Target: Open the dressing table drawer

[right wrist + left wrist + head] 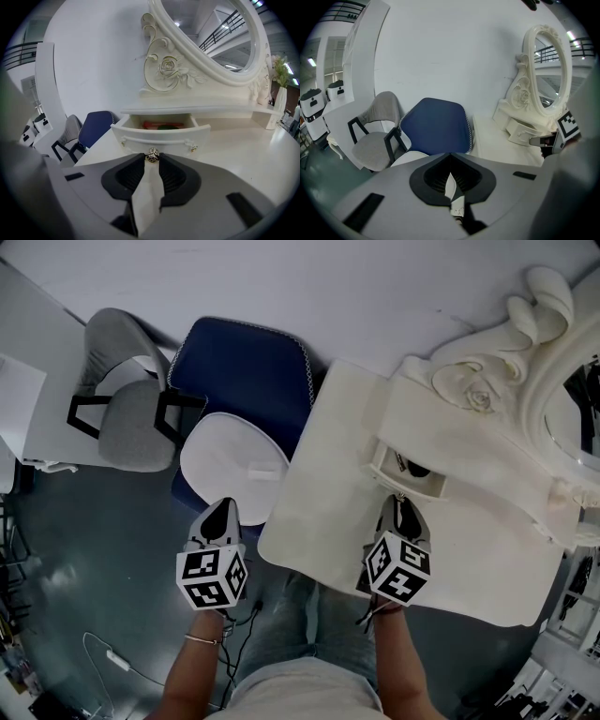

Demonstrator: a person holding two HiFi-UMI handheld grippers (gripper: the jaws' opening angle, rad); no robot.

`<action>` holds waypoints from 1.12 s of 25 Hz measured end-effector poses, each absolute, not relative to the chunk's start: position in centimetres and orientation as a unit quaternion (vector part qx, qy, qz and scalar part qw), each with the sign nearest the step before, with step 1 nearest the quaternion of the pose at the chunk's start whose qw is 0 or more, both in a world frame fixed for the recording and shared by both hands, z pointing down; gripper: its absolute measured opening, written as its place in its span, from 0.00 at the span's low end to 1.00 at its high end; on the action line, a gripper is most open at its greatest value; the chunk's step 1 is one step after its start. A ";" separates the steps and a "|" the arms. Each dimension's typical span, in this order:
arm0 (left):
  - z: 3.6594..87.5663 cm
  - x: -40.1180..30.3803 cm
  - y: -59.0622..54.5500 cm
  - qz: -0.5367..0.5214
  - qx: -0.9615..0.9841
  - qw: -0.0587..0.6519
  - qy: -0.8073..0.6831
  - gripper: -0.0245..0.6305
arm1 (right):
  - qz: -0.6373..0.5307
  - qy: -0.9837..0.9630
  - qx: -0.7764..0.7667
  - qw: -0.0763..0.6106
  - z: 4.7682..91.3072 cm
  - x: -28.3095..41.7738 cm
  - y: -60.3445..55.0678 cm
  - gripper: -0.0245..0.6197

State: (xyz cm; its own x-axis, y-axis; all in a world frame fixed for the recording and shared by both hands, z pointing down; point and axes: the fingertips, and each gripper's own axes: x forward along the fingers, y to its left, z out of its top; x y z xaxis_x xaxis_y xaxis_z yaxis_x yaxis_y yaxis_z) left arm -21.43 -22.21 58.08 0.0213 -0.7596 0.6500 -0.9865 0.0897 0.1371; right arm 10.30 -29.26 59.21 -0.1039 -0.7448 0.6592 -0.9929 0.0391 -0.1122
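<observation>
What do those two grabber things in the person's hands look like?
The left gripper and right gripper are grey shells with black ribbed pads, each carrying a cube of black-and-white square markers. A thin bracelet circles the left wrist; no sleeves show.

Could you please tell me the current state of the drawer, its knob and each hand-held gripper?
Drawer: open, pulled part way out, contents showing inside.
Knob: gripped between the right jaws.
Right hand-held gripper: shut on the knob.
Left hand-held gripper: shut, empty, held off the table, facing the blue chair.
</observation>
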 end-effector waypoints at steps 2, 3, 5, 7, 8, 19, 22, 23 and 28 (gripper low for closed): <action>58.1 -21.4 -22.0 0.188 0.648 0.302 -0.673 0.07 | 0.284 -0.687 0.632 0.220 59.3 10.3 -29.0 0.20; 58.1 -21.3 -21.9 0.188 0.648 0.302 -0.673 0.07 | 0.284 -0.687 0.631 0.220 59.3 10.3 -28.9 0.20; 58.2 -21.3 -21.8 0.188 0.648 0.302 -0.673 0.07 | 0.285 -0.687 0.632 0.220 59.4 10.2 -28.7 0.20; 58.2 -21.3 -21.6 0.188 0.648 0.302 -0.673 0.07 | 0.285 -0.686 0.632 0.220 59.4 10.2 -28.6 0.20; 58.2 -21.3 -21.6 0.189 0.649 0.302 -0.673 0.07 | 0.285 -0.686 0.632 0.220 59.4 10.2 -28.6 0.20; 58.1 -21.2 -21.4 0.188 0.651 0.301 -0.671 0.07 | 0.283 -0.685 0.634 0.220 59.3 10.2 -28.7 0.20; 58.1 -21.2 -21.4 0.187 0.651 0.302 -0.671 0.07 | 0.280 -0.684 0.635 0.223 59.4 10.2 -28.7 0.21; 58.1 -21.2 -21.4 0.187 0.651 0.302 -0.671 0.07 | 0.279 -0.684 0.636 0.225 59.4 10.3 -28.7 0.21; 57.9 -21.0 -21.4 0.184 0.652 0.302 -0.670 0.07 | 0.275 -0.686 0.634 0.226 59.3 10.3 -28.6 0.21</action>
